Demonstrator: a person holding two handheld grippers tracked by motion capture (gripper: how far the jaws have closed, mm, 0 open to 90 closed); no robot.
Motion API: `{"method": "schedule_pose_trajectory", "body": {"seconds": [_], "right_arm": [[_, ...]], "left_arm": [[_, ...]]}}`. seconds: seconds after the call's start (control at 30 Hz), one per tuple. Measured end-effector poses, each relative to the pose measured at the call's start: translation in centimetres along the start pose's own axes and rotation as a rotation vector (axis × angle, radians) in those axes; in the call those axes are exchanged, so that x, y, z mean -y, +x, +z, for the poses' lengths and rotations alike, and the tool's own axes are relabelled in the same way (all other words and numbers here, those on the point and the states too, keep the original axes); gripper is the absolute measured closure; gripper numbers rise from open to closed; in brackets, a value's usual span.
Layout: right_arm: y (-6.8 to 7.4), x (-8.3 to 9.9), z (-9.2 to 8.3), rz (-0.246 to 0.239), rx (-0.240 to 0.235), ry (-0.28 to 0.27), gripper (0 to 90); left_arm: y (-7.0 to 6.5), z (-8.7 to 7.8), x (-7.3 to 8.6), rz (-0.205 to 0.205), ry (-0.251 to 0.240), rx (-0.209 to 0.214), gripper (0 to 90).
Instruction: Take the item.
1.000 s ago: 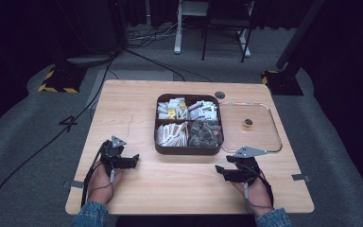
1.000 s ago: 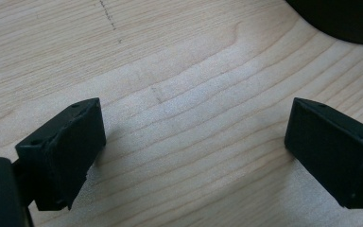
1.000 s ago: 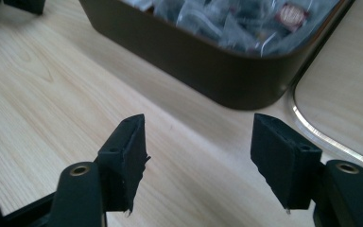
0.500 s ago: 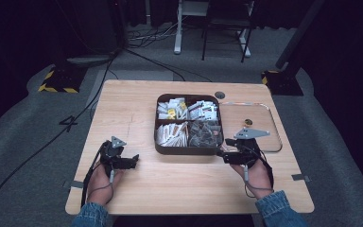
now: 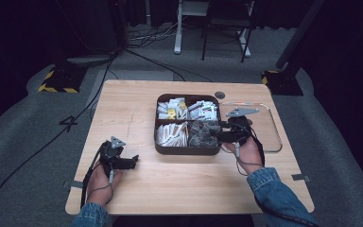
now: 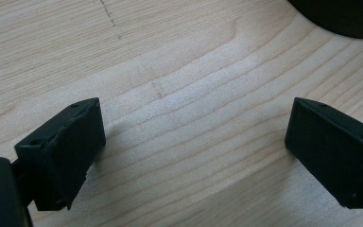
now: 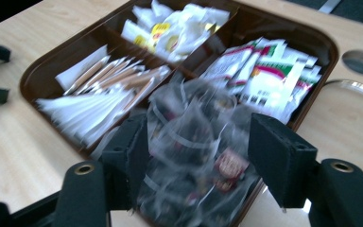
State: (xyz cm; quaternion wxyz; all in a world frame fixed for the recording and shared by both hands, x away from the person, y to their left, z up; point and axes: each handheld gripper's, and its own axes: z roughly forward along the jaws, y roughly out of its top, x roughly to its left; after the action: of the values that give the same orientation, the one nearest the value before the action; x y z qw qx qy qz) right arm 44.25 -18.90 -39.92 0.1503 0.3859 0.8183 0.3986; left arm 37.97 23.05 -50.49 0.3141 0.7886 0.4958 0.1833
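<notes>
Right tongs [image 7: 196, 156] spread wide, both black jaws poised over a heap of clear crinkly sachets [image 7: 194, 142] with dark contents and small red labels; whether the jaws touch the sachets, hard to tell through the blur. Seen from the high view, right tongs [image 5: 222, 135] at the tray's right edge, over the near-right compartment, gripped by the right hand [image 5: 243, 151] with a denim sleeve [image 5: 274, 194] behind it. Grey three-cornered plate [image 5: 241, 112] sitting on top of that gripper.

Left tongs [image 6: 194, 151] also spread wide, nothing between the jaws, just bare pale wood grain of the counter [image 6: 179, 94] beneath. In the high view, left tongs [image 5: 133, 162] low over the counter's near-left part, well apart from the tray, held in the left hand [image 5: 99, 182], cable trailing back along the forearm.

Outward from there: dark brown tray [image 5: 187, 150] with four compartments near the middle of the counter [image 5: 123, 109]. Near-left compartment packed with long paper-wrapped sticks [image 7: 99, 92]; far-left with white packets bearing yellow marks [image 7: 170, 33]; far-right with white packets printed in green and red [image 7: 264, 75]. Clear lid or shallow clear tray [image 5: 274, 127] lying just to the right of the brown one, partly behind the right hand. Small round hole [image 5: 220, 95] in the counter beyond the tray. Grey carpet all round, dark stands and cables at the back.
</notes>
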Motion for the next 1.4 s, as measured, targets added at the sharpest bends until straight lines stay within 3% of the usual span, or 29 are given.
{"method": "schedule_pose_trajectory", "body": {"seconds": [0.17, 0.37, 0.63, 0.8, 0.93, 1.13, 1.4], "right_arm": [[-0.6, -1.9, 0.9, -0.027, 0.030, -0.025, 39.7], [-1.8, -3.6, 2.7, 0.022, 0.019, -0.011, 40.2], [-2.9, -5.8, 5.1, 0.062, 0.030, 0.038, 47.3], [-2.8, -6.7, 6.9, 0.045, 0.040, 0.084, 48.8], [-2.8, -7.0, 8.5, 0.016, 0.070, 0.113, 51.5], [-3.4, -6.8, 10.1, 0.082, 0.058, 0.162, 53.8], [-3.5, -6.3, 11.2, 0.110, 0.046, 0.189, 52.8]], "left_arm": [[0.0, 0.0, 0.0, 0.000, 0.001, 0.000, 6.0], [0.0, 0.0, 0.0, -0.003, 0.002, 0.002, 6.0], [0.2, -0.1, 0.1, 0.011, 0.004, 0.012, 6.0], [0.2, -0.1, 0.1, 0.013, 0.002, 0.012, 6.0], [0.2, -0.1, 0.1, 0.012, 0.003, 0.012, 6.0], [0.2, -0.1, 0.1, 0.007, 0.002, 0.014, 6.0], [0.2, 0.0, 0.1, 0.004, 0.001, 0.013, 6.0]]}}
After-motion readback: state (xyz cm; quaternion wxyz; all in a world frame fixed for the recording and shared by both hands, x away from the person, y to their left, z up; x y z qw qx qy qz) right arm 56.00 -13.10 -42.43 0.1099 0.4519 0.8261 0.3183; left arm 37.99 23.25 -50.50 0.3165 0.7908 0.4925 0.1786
